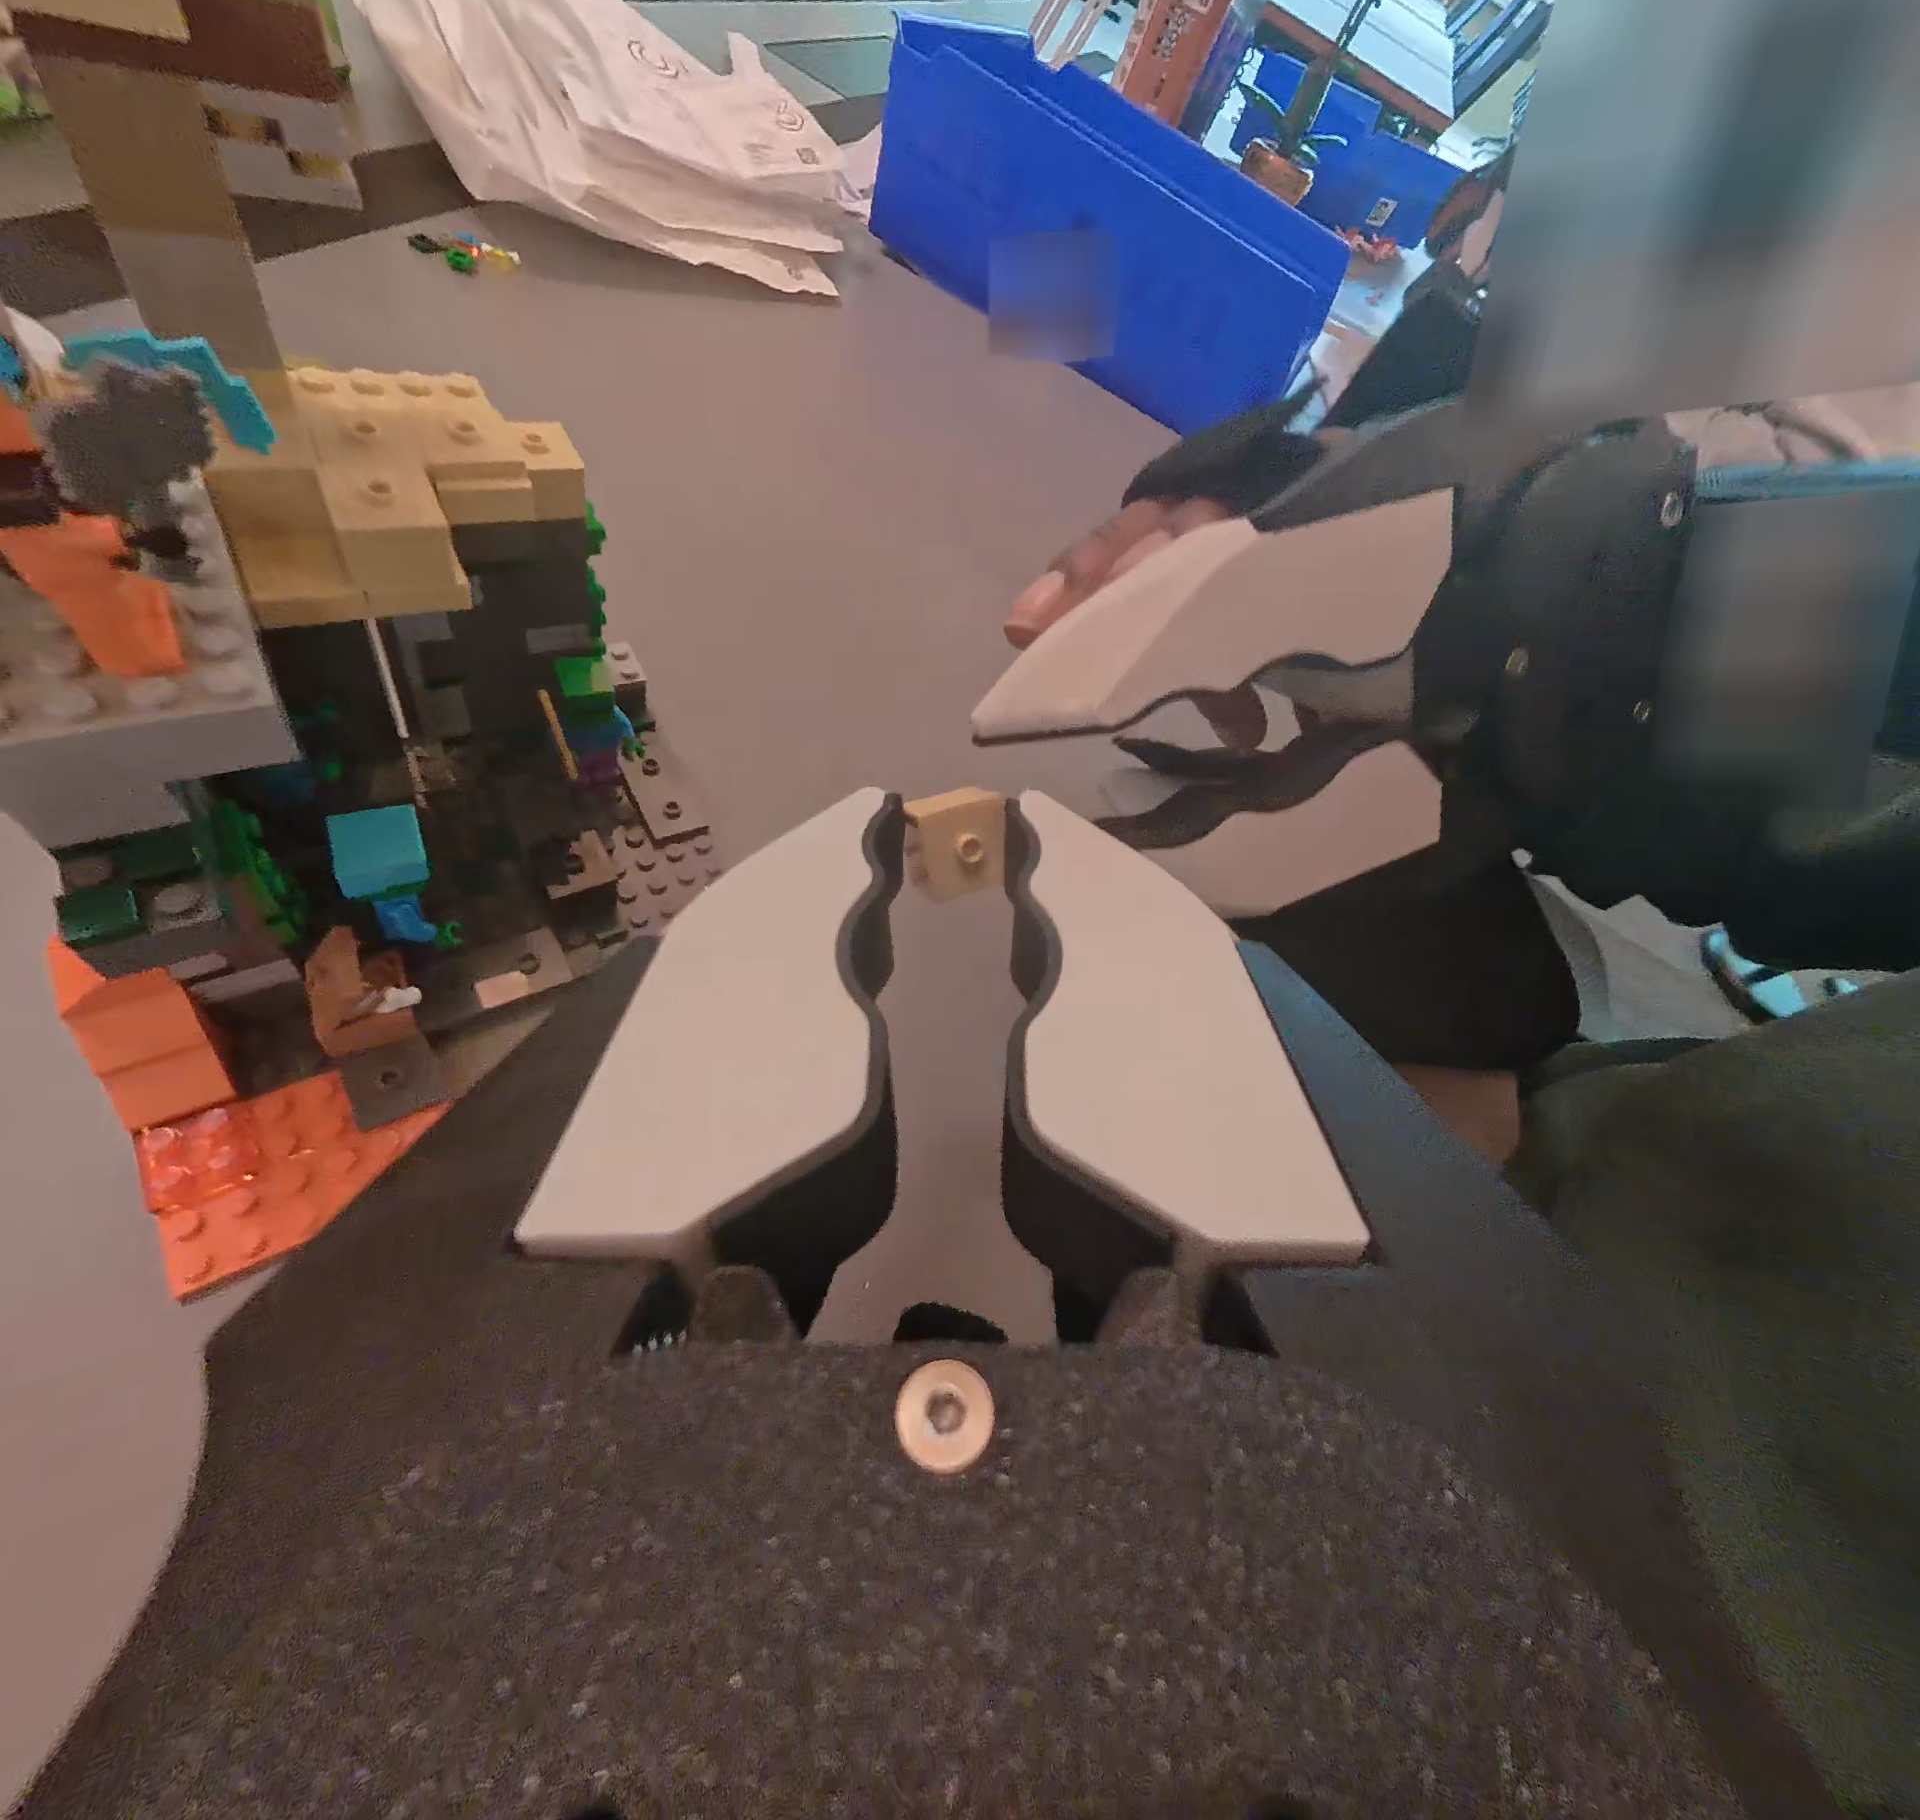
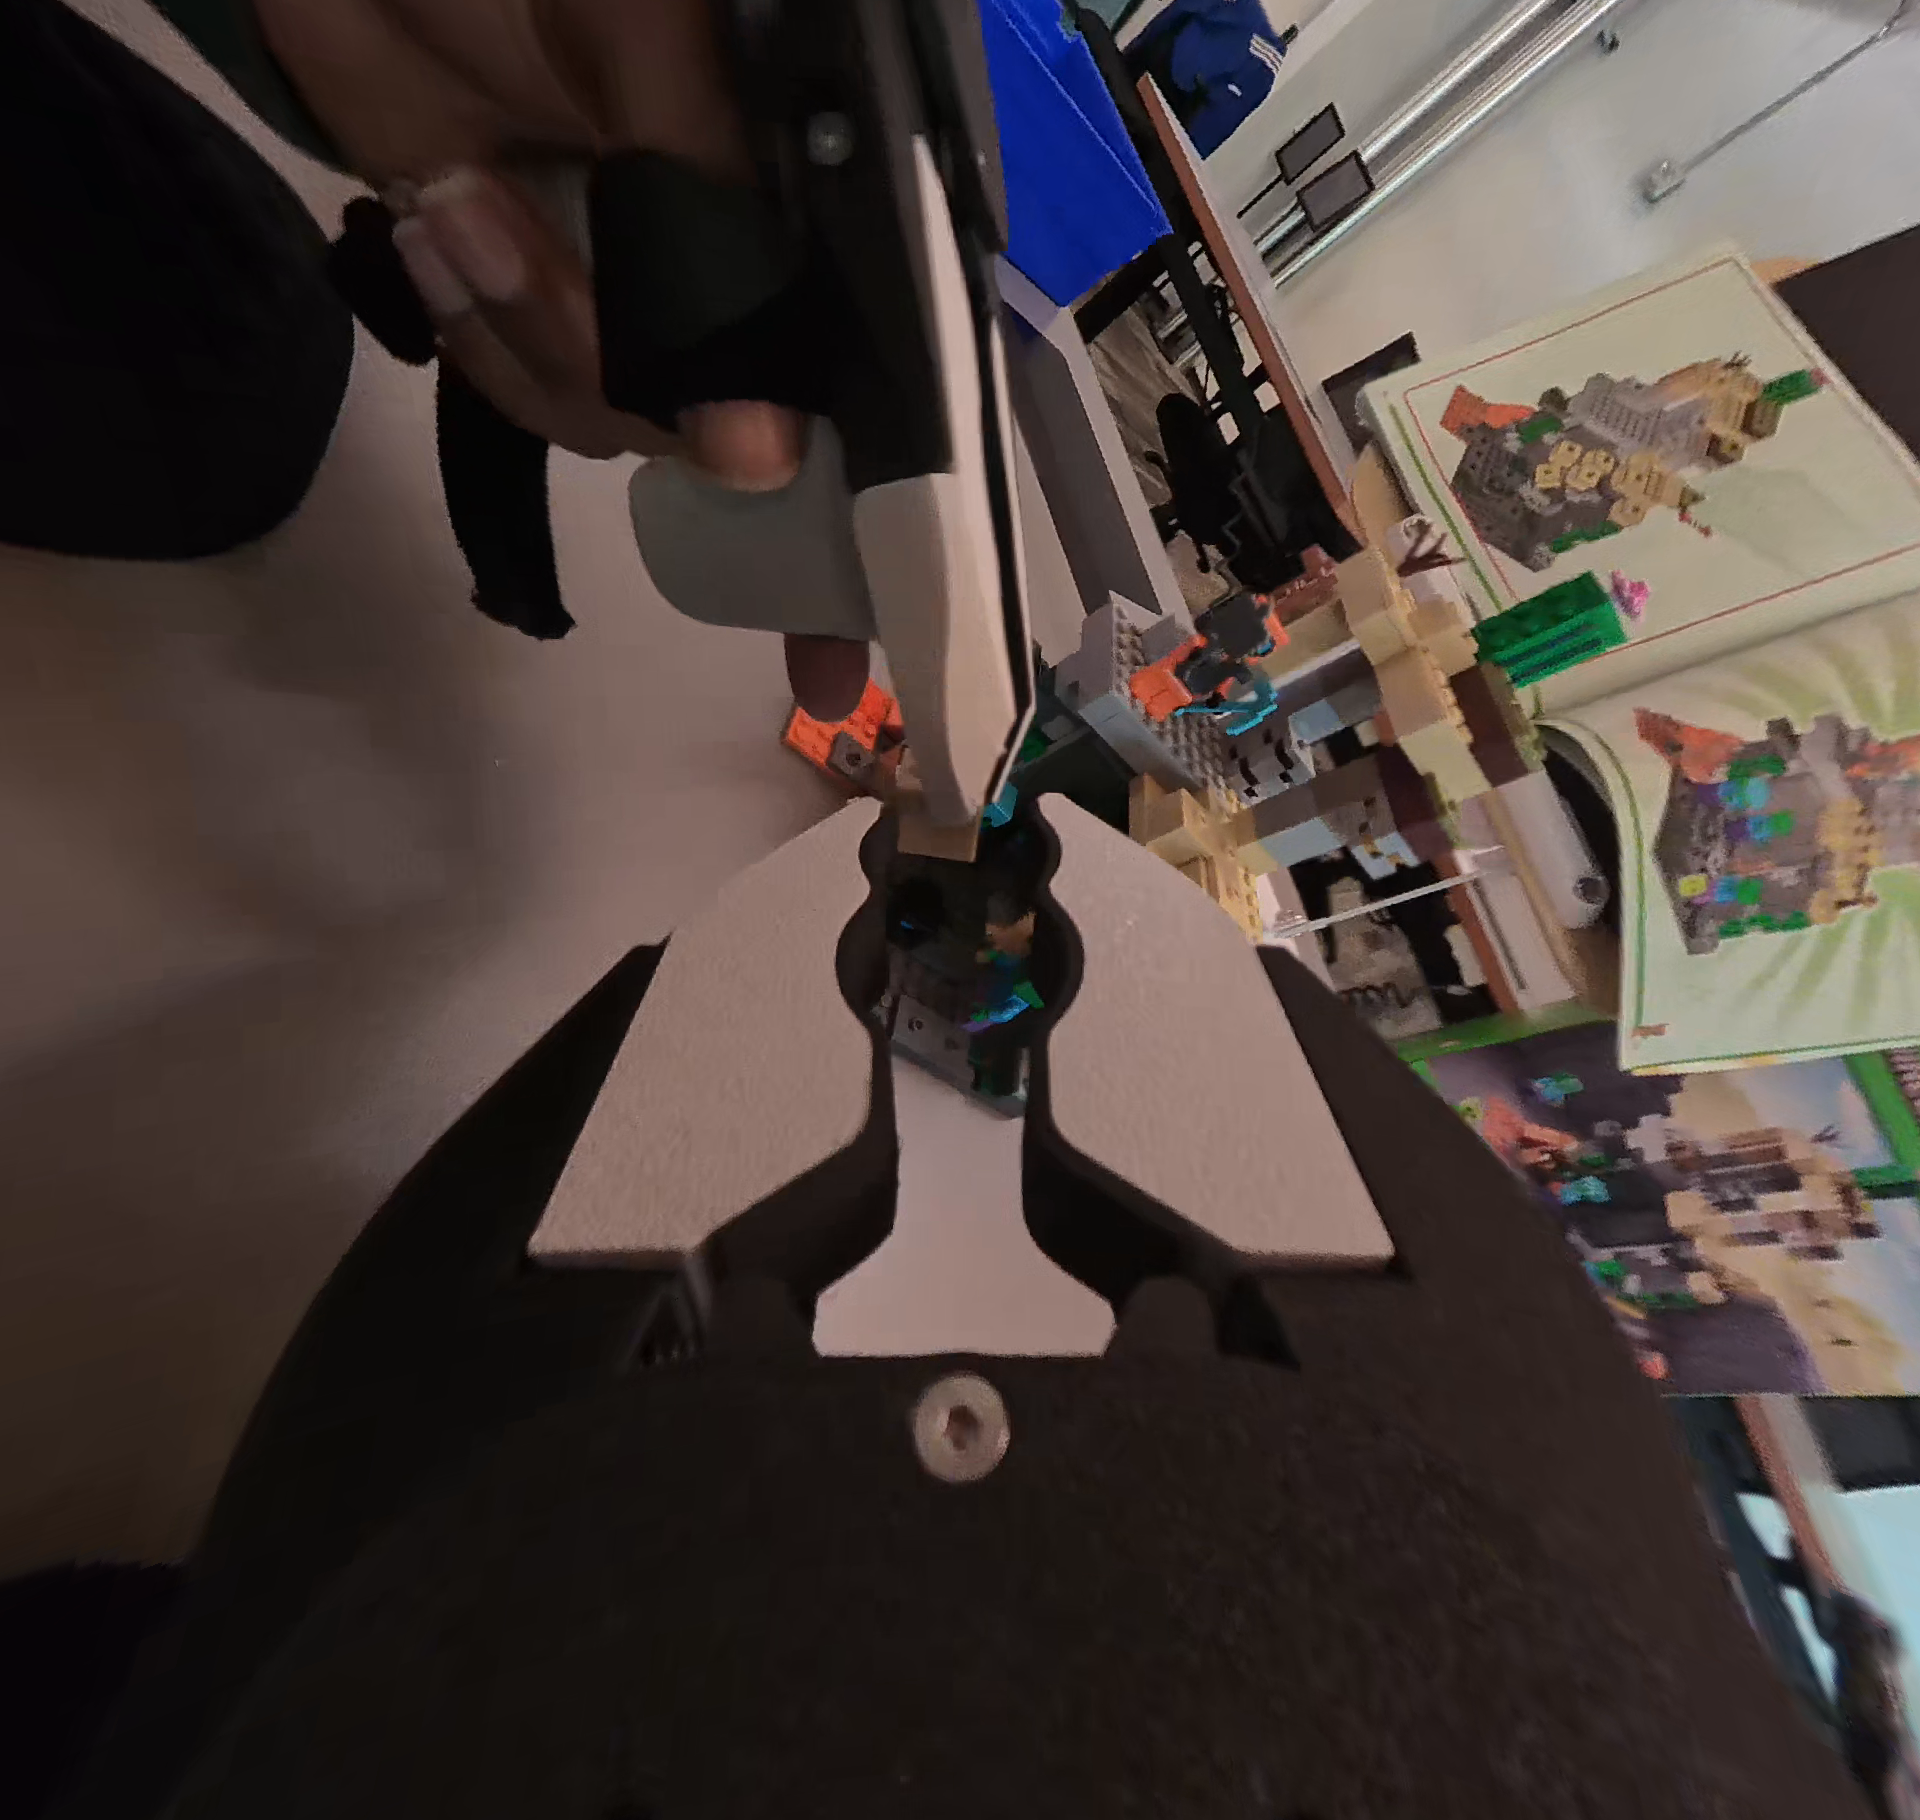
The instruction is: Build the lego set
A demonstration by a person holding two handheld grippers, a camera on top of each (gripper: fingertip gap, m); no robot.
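Left wrist view: tan brick [image 1: 956,843] clamped between the tips of the left gripper [image 1: 954,840], single stud facing the camera, held clear above the grey table [image 1: 790,482]. Right gripper [image 1: 1049,783] positioned just beside the brick, on its right, fingers parted and empty, upper fingertip near but apart from the brick. Gloved hand [image 1: 1164,513] wrapped over the right gripper body.

Lego build [image 1: 343,690] standing near the left edge of the table: tan plates on top, dark grey walls below, green foliage pieces and small blocky figures against the walls, orange plates [image 1: 260,1178] at the base nearest the camera. Few small loose pieces [image 1: 462,251] lying on the table behind the build. White paper bags [image 1: 613,97] heaped toward the far edge of the table. Blue bin [image 1: 1081,243] resting at the far right, beside the bags.

Right wrist view (camera rolled sideways): right gripper [image 2: 956,820] spread apart, nothing between the tips. Left gripper [image 2: 951,804] entering from above, edge-on, with the tan brick [image 2: 938,838] at its tip, directly in front of the right gripper's opening; contact between brick and right fingertips cannot be determined. Lego build [image 2: 1247,731] visible beyond the tips. Open instruction booklet [image 2: 1662,544] lying beyond the build, set box [image 2: 1683,1220] beside it.
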